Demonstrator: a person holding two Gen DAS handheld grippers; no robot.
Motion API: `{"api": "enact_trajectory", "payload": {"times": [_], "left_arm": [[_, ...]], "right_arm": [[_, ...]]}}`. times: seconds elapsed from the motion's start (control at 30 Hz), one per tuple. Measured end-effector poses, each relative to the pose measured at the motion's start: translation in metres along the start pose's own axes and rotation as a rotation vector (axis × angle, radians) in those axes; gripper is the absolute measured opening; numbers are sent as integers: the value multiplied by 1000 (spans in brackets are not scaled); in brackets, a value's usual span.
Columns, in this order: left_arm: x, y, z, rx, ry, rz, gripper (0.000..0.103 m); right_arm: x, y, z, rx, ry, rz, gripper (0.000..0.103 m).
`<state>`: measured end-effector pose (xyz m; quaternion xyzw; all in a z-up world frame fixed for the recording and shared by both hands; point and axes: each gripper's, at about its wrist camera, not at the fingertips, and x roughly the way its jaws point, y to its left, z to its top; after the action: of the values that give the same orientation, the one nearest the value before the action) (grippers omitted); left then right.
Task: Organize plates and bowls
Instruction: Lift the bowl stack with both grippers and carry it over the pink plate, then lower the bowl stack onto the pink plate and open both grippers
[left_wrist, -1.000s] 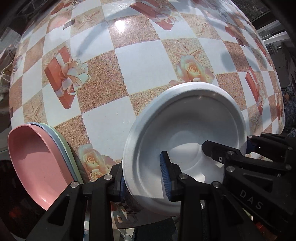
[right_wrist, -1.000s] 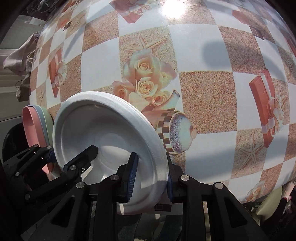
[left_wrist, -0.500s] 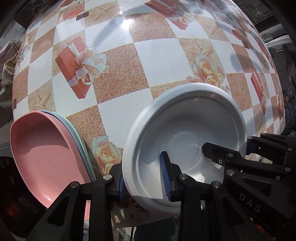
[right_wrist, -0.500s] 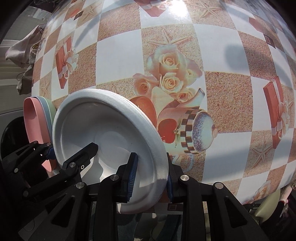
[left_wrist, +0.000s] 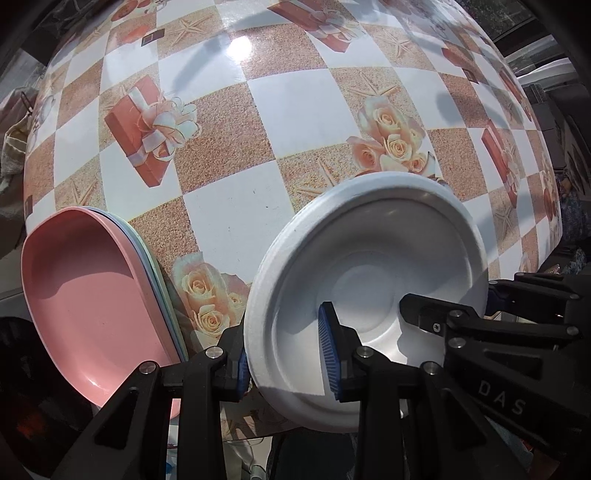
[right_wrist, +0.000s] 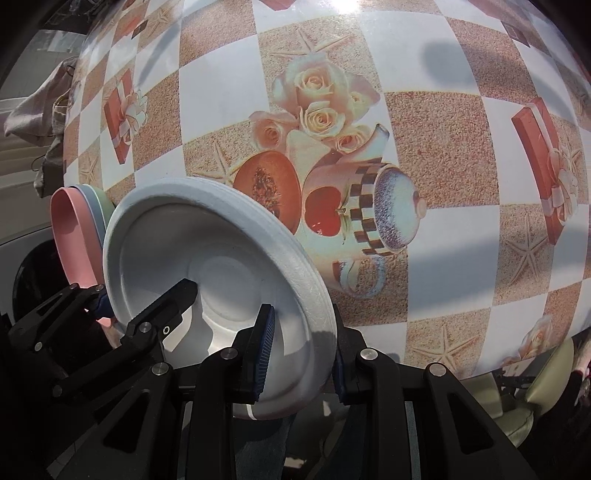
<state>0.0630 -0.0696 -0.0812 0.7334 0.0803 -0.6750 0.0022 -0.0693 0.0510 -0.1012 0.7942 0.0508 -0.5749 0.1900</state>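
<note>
White bowl (left_wrist: 369, 258) clamped between both grippers, now nearer the pink plate stack (left_wrist: 85, 295) than before.

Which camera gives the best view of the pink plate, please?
The left wrist view: the pink plate shows its whole inner face there, large and unblocked. In the right wrist view it is small, seen edge-on, partly hidden behind the white bowl.
</note>
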Motion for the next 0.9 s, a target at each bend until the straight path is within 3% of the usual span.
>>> {"api": "enact_trajectory", "payload": {"times": [0.5, 0.9], "left_arm": [[-77, 64, -10, -158, -176, -13, 35], [-83, 143, -49, -309, -171, 32, 35]], "right_arm": [[-43, 63, 23, -166, -89, -20, 31], [-22, 172, 23, -338, -55, -30, 31]]}}
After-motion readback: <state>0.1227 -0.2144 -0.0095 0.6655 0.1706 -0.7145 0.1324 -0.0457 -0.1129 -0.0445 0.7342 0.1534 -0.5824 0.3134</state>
